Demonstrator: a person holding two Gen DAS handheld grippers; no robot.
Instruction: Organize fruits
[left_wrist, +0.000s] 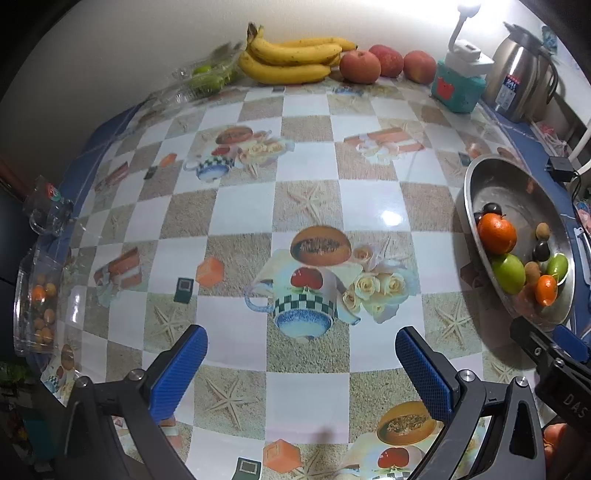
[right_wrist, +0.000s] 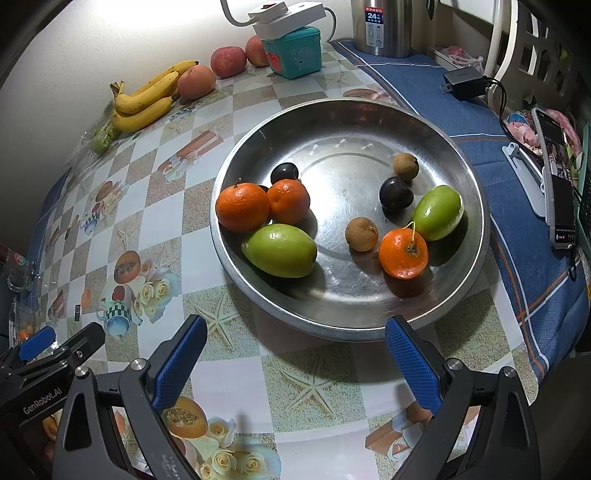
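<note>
Fruits sit mixed in a steel bowl (left_wrist: 476, 206) at the table's right edge in the left wrist view; the left gripper (left_wrist: 301, 354) hovers spread wide, holding nothing. From the right wrist, the right gripper (right_wrist: 295, 347) gapes empty before the bowl (right_wrist: 472, 258), likely lining up on an orange (right_wrist: 402, 253).

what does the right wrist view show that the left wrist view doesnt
Only the right wrist view shows the phone on its stand and the whole inside of the metal bowl, all nine fruits. Only the left wrist view shows the clear container of small oranges at the table's left edge clearly. Both show the bananas, the apples, the teal box, and each open gripper.
</note>
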